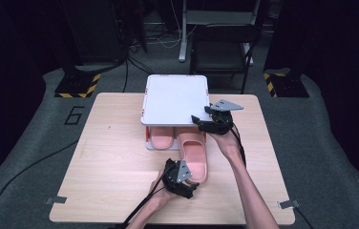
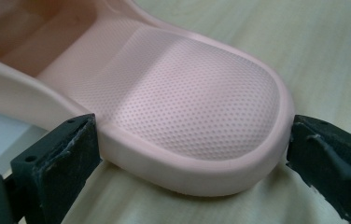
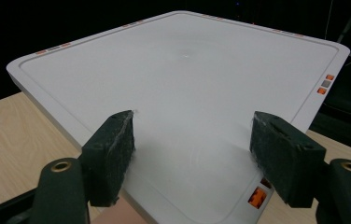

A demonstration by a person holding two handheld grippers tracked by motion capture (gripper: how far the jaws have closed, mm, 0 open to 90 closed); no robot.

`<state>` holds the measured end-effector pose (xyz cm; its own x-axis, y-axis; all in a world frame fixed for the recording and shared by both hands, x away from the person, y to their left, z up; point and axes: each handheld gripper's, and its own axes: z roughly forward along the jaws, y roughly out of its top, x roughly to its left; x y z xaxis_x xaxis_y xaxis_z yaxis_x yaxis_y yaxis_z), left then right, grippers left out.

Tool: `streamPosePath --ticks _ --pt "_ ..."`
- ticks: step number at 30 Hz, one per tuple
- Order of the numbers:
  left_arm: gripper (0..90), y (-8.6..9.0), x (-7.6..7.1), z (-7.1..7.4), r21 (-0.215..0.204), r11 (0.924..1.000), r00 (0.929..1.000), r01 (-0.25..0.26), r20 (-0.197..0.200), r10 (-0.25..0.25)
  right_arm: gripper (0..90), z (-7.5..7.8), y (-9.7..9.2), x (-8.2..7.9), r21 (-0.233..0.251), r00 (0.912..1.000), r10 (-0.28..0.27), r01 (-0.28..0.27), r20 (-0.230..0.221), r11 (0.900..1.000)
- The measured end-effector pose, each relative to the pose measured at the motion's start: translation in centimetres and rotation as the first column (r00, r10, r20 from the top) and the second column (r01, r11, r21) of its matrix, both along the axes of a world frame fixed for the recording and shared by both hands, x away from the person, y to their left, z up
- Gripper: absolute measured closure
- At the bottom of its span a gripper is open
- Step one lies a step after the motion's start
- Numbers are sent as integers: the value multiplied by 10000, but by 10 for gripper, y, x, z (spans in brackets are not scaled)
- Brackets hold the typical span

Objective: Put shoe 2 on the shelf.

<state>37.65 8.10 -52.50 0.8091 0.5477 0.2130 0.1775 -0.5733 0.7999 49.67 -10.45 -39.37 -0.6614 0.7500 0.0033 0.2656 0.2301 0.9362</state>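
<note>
A pink slipper (image 1: 194, 155) lies on the wooden table (image 1: 115, 167), its toe under a low white shelf (image 1: 175, 98) and its heel toward me. My left gripper (image 1: 191, 185) stands open at that heel. In the left gripper view the dotted heel (image 2: 187, 98) sits between the jaws of the left gripper (image 2: 194, 123), with the pads close beside its rim. A second pink slipper (image 1: 161, 136) sits under the shelf, to the left. My right gripper (image 1: 198, 121) is open, and its jaws rest on the near right corner of the shelf top (image 3: 187, 60), with nothing between them.
The shelf stands at the table's far middle on a small orange-and-white frame (image 1: 145, 138). Bare wood lies left and right of it. Behind the table are a dark chair (image 1: 223, 52) and yellow-and-black striped bases (image 1: 77, 86) on the floor.
</note>
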Motion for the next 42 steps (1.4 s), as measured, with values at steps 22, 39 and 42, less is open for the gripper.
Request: streamPosePath --ticks 22,39,42 --pt "183 6 66 5 -1298 9359 9449 -3275 -432 3246 307 -1 1 0 45 10000 -31 31 44 10000" --pt "201 20 71 11 -1834 9361 9531 -3002 -987 2863 307 -1 0 1 110 10000 14 -15 67 9999" --pt "150 44 56 24 -2287 9388 9660 -2577 -808 2455 306 -1 0 1 116 10000 20 -21 53 9999"
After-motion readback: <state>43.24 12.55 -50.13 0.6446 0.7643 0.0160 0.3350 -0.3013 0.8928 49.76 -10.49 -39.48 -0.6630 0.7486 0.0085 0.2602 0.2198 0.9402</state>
